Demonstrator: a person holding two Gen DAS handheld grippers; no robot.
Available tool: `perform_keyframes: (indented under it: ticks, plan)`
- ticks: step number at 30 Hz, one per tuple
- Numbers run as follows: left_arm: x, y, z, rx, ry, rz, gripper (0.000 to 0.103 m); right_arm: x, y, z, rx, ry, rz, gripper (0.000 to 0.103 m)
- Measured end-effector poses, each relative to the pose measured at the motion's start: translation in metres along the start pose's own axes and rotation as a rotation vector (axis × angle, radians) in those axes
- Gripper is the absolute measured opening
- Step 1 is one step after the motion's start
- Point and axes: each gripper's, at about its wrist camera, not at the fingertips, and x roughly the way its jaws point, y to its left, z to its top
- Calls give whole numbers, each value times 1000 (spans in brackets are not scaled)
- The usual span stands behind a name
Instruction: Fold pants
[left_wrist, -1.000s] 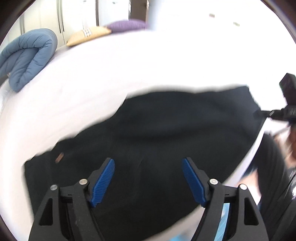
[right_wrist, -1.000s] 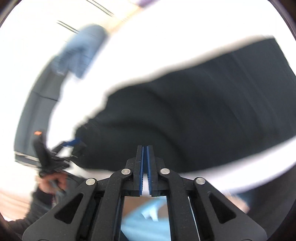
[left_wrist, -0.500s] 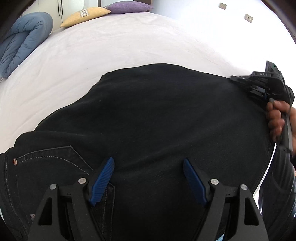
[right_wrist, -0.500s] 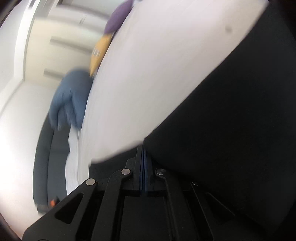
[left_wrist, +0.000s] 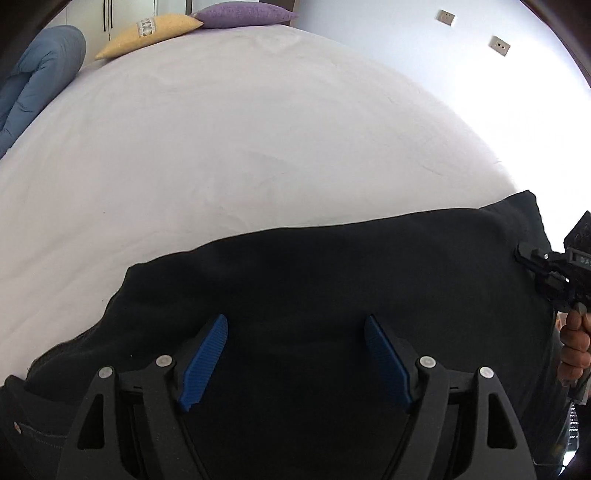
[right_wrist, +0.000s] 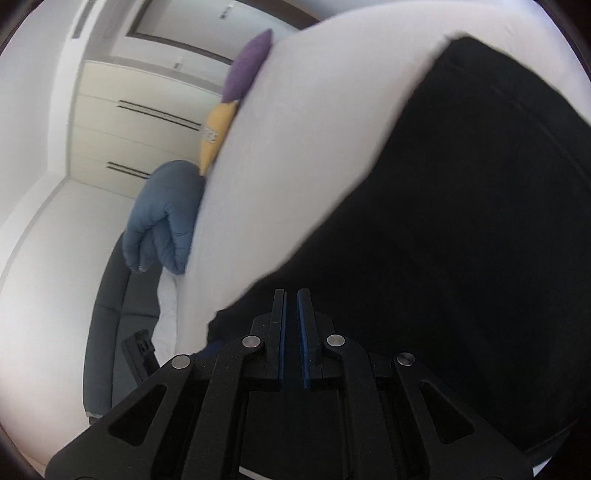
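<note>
The pants (left_wrist: 332, 295) lie spread on the bed (left_wrist: 221, 147), along its near edge, black and mostly smooth with faint creases. Pale stitching and a small rivet show at the lower left of the left wrist view. The far edge runs fairly straight, ending in a corner at the right. The left tongs (left_wrist: 295, 360) hang spread wide above the dark cloth, nothing between the pads. The right tongs (right_wrist: 291, 332) show a narrow slit between the pads, nearly pressed together over the cloth; whether they pinch any cloth cannot be told. A hand (left_wrist: 574, 350) holds them at the pants' right end.
</note>
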Motion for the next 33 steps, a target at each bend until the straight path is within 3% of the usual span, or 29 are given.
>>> perform_keyframes:
  ticks: [1,5,7,10,11,13,14,16,19,21,23,26,27,28,31,32,33]
  plan:
    - [0,-2,0,3,-6,0,83,-5,-17,8,50,-33,64,0]
    - [-3,-7,-7,16,-25,-7,83,-59,-35,45,17,-248,-26,0]
    - [-2,36,-12,-3,-51,-22,83,-82,-51,68,60,-347,-94,0]
    - [-8,44,-5,-19,-63,2,83,-116,-57,74,160,-441,-141,0]
    - [-12,40,-7,-13,-65,11,83,-126,-46,70,149,-467,-124,5]
    - [-29,41,-20,-2,-60,18,83,-130,-26,63,103,-449,-30,7]
    - [-28,36,-24,3,-59,14,83,-120,-7,55,65,-399,40,7]
    - [-25,27,-37,30,-47,7,83,-91,23,40,3,-260,88,7]
    - [-23,4,-62,76,-35,34,89,-26,45,3,-63,-71,34,7]
    - [-22,1,-75,71,-33,53,91,7,32,-18,46,5,-78,3]
    - [-24,1,-85,51,-30,44,91,1,3,-18,110,-38,-53,0]
    - [-30,1,-94,63,-23,54,91,-39,2,-15,58,-133,-195,0]
    - [-32,1,-97,65,-23,59,91,-51,2,-9,78,-152,-204,0]
    - [-33,1,-99,63,-24,64,91,-65,0,4,92,-165,-178,7]
    - [-41,-1,-103,42,-30,63,91,-76,24,2,57,-195,-112,13]
    - [-43,-1,-104,31,-35,56,91,-74,30,1,63,-186,-89,21]
    - [-45,-2,-106,22,-40,47,91,-65,33,-2,86,-168,-58,40]
